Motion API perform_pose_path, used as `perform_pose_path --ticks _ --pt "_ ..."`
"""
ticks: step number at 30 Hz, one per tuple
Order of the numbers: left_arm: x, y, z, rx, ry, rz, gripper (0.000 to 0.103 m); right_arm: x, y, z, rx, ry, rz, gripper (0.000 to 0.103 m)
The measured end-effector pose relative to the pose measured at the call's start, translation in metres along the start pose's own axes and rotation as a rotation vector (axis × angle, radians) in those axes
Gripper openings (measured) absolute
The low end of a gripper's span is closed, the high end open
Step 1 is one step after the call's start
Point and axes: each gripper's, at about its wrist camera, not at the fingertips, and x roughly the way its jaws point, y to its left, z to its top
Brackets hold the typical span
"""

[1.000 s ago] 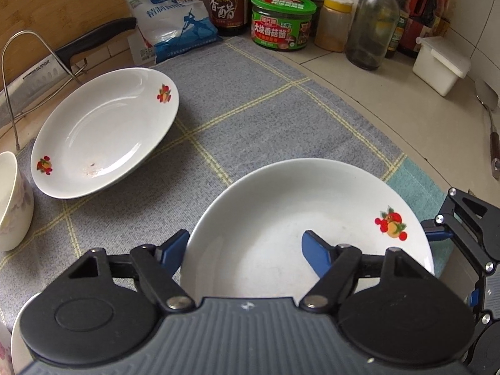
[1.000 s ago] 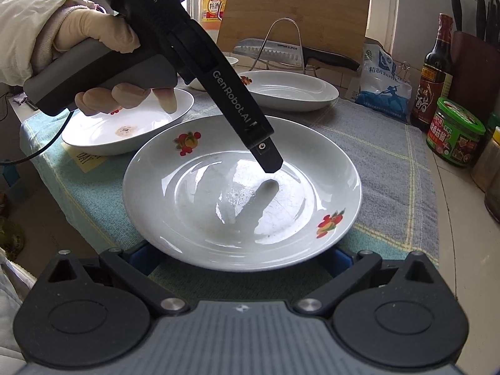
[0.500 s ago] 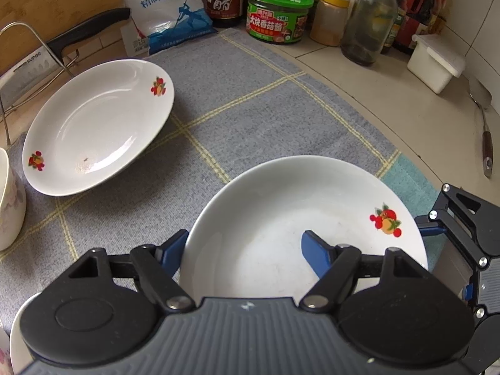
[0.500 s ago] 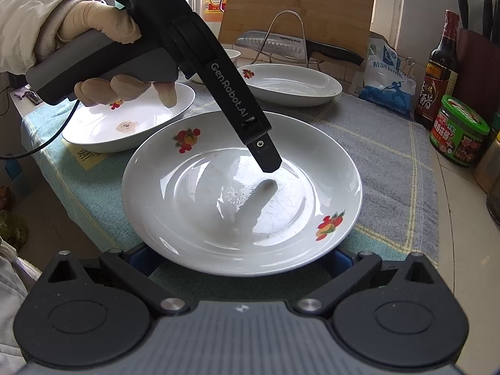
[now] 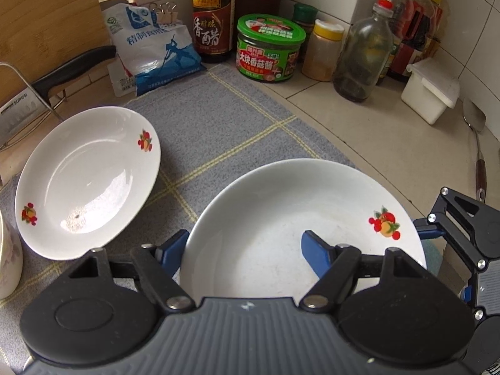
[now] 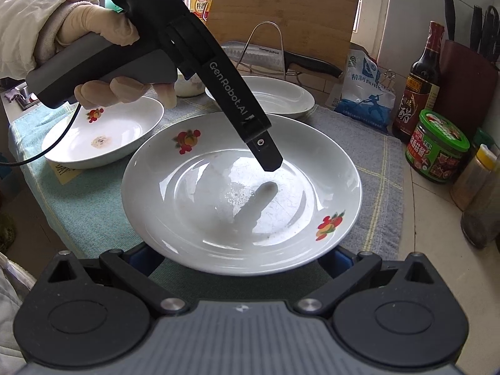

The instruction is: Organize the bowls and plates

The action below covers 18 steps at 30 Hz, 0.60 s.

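A white plate with fruit prints (image 5: 281,218) (image 6: 240,193) is in front of both grippers, over the grey cloth. My left gripper (image 5: 243,247) is open: one blue finger (image 5: 315,250) is over the plate's inside, the other (image 5: 172,247) is outside its rim. My right gripper (image 6: 240,256) is open, its blue fingers mostly hidden under the plate's near rim. A second plate (image 5: 87,181) (image 6: 265,97) lies at the back by the rack. A third plate (image 6: 103,134) lies on the teal cloth. A bowl (image 5: 7,256) is at the left edge.
A wire rack with a knife (image 5: 37,93) stands before a wooden board. A salt bag (image 5: 153,50), vinegar bottle (image 5: 212,15), green jar (image 5: 268,50), further bottles and a white box (image 5: 431,93) line the back wall. A spoon (image 5: 476,143) lies on the counter.
The near plate has risen and tilted slightly between the two grippers. The left view has lifted, showing more of the back wall. Both grippers stay open.
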Motion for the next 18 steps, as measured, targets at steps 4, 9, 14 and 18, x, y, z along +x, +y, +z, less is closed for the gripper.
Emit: perform_pose_path --ticks 4,9,14,18 --pt "0.012 -0.003 0.017 0.005 -0.018 -0.007 0.077 0.002 -0.018 0.003 -0.001 0.007 -0.023 0.103" --pt "0.03 -0.006 0.033 0.012 -0.022 -0.021 0.077 0.009 -0.038 0.003 0.023 0.019 -0.035 0.103" --pt "0.046 -0.008 0.044 0.024 -0.021 -0.034 0.077 0.018 -0.054 0.001 0.037 0.042 -0.053 0.103" --pt "0.056 -0.009 0.051 0.031 -0.018 -0.041 0.077 0.023 -0.065 0.0 0.068 0.053 -0.055 0.103"
